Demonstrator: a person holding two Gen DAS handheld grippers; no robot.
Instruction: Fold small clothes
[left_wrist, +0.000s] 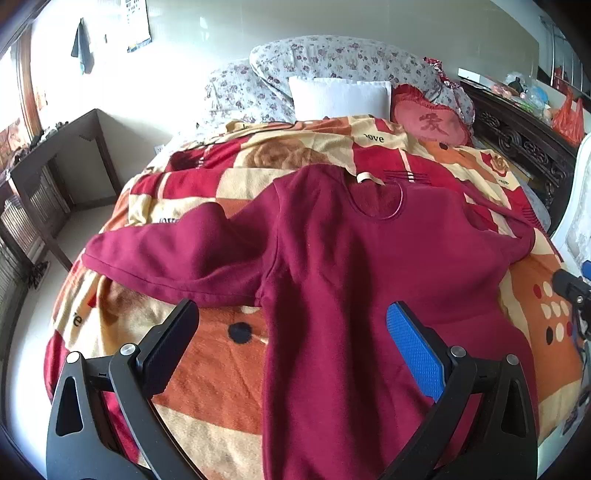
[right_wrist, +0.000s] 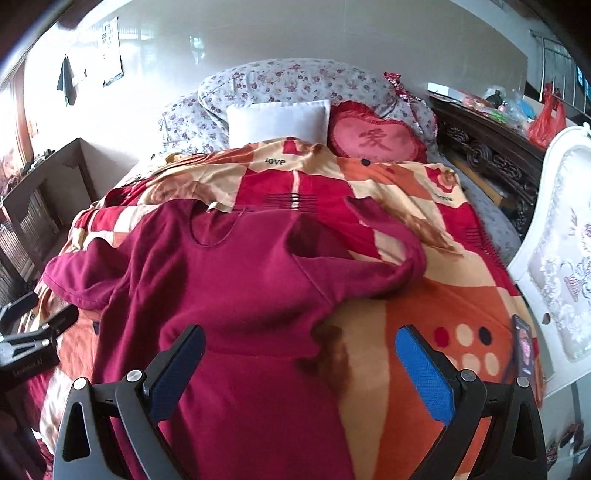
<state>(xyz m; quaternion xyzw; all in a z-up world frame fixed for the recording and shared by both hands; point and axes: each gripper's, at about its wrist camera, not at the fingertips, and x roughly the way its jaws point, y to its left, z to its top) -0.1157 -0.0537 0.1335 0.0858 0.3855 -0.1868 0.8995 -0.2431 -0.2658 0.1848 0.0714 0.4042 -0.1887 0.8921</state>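
A dark red long-sleeved top (left_wrist: 351, 266) (right_wrist: 236, 280) lies face up on the patterned blanket (left_wrist: 207, 369) (right_wrist: 424, 295), neckline toward the pillows. Its left sleeve (left_wrist: 166, 254) stretches out sideways; its right sleeve (right_wrist: 373, 254) is bent back toward the far side. My left gripper (left_wrist: 291, 317) hovers open above the top's left side near the armpit, nothing between its fingers. My right gripper (right_wrist: 301, 343) hovers open over the top's right edge and the blanket, also holding nothing. The other gripper shows at each view's edge (left_wrist: 572, 291) (right_wrist: 33, 332).
Floral pillows (left_wrist: 332, 62), a white pillow (right_wrist: 277, 120) and a red heart cushion (right_wrist: 373, 138) lie at the bed's head. A dark wooden table (left_wrist: 55, 155) stands left, a carved dark cabinet (right_wrist: 491, 147) and a white upholstered chair (right_wrist: 561, 240) right. A small dark card (right_wrist: 524, 347) lies on the blanket.
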